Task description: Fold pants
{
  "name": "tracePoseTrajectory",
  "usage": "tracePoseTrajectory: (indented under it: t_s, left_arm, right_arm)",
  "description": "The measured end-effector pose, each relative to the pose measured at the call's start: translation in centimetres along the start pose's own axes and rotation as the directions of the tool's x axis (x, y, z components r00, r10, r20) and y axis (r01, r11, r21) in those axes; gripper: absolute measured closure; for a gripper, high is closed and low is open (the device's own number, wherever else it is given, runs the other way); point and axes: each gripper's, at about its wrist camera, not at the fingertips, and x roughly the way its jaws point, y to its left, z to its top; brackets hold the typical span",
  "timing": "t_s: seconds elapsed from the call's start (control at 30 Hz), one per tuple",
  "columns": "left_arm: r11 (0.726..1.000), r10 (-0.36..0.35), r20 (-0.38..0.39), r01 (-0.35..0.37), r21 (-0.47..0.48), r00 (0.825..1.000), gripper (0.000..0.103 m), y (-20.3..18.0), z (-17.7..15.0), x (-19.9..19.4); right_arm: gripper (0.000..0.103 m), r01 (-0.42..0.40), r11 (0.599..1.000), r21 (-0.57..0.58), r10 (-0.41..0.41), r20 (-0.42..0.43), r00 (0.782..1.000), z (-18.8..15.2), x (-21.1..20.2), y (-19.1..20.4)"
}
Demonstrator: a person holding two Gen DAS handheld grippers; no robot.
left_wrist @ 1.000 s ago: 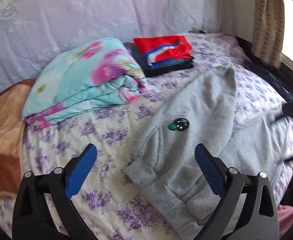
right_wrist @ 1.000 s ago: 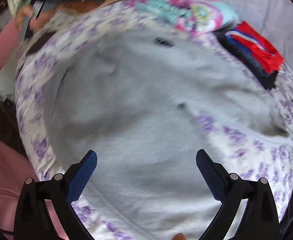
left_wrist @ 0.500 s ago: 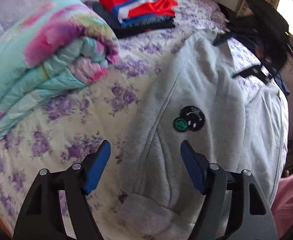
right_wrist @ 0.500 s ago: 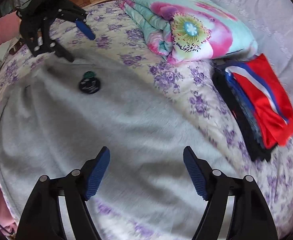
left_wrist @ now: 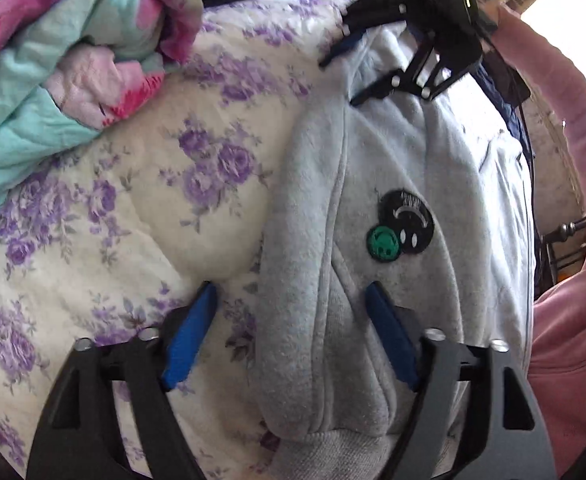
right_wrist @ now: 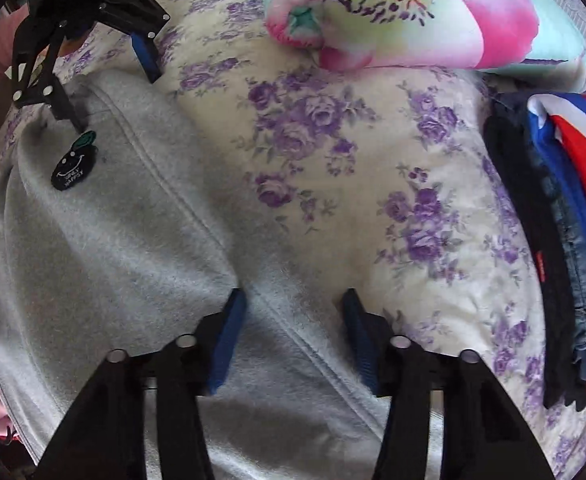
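Evidently early on: soft grey fleece pants (left_wrist: 393, 160) are lying spread on the floral bed (left_wrist: 133, 208); left gripper (left_wrist: 291, 312) and right gripper (right_wrist: 291, 320) are straddling the edge between their fingers, both open, gripping nothing.

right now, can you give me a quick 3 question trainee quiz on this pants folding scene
1. True or false: the left gripper is shut on the grey pants.
2. What lies folded beside the floral quilt? A) a towel B) a stack of clothes C) a pillow
3. Fill in: the right gripper straddles the pants' outer ____.

Key
1. False; its jaws are open, straddling the pants' edge near the cuff.
2. B, the stack of clothes, red and blue on top.
3. Seam, the side edge next to the purple-flowered sheet.
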Motion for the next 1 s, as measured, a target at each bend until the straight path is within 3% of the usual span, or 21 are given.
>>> tracePoseTrajectory:
  t_s: [0.03, 0.1, 0.2, 0.37, 0.5, 0.73, 0.87, 1.0]
  left_arm:
    - [1.000, -0.004, 0.005, 0.004, 0.001, 1.000, 0.051, 0.2, 0.1, -0.3]
    - [0.999, -0.032, 0.015, 0.032, -0.004, 0.999, 0.077, 0.1, 0.1, -0.6]
    - [0.999, 0.040, 0.035, -0.041, 0.028, 0.999, 0.090, -0.5, 0.1, -1.1]
    - [0.994, 0.095, 0.105, -0.100, 0.037, 0.990, 0.095, -2.9, 0.0, -3.4]
    - [0.985, 0.130, 0.189, -0.149, 0.086, 0.973, 0.095, -6.9, -0.8, -7.0]
    - [0.964, 0.091, 0.300, -0.159, 0.214, 0.950, 0.096, -16.5, -5.6, -11.3]
    - [0.947, 0.067, 0.305, -0.157, 0.280, 0.950, 0.096, -21.2, -9.8, -10.4]
    - [0.931, 0.031, 0.261, -0.122, 0.343, 0.965, 0.096, -24.9, -13.9, -7.2]
  right_arm:
    - [0.084, -0.010, 1.000, -0.003, 0.010, 0.011, 1.000, -0.1, -0.3, 0.2]
    - [0.092, 0.000, 1.000, 0.001, 0.000, 0.033, 0.999, -0.4, -1.1, 0.5]
    - [0.095, 0.032, 1.000, -0.002, -0.031, 0.072, 0.997, -1.3, -3.0, 1.6]
    - [0.095, 0.126, 0.992, -0.002, -0.125, 0.140, 0.982, -3.2, -7.6, 5.4]
    - [0.095, 0.220, 0.975, -0.018, -0.212, 0.201, 0.956, -5.5, -12.3, 10.1]
    - [0.095, 0.315, 0.947, -0.063, -0.289, 0.264, 0.920, -9.7, -17.7, 20.7]
    - [0.095, 0.290, 0.953, -0.083, -0.258, 0.280, 0.925, -12.7, -17.3, 26.5]
    - [0.095, 0.231, 0.968, -0.094, -0.203, 0.238, 0.950, -15.6, -13.7, 31.9]
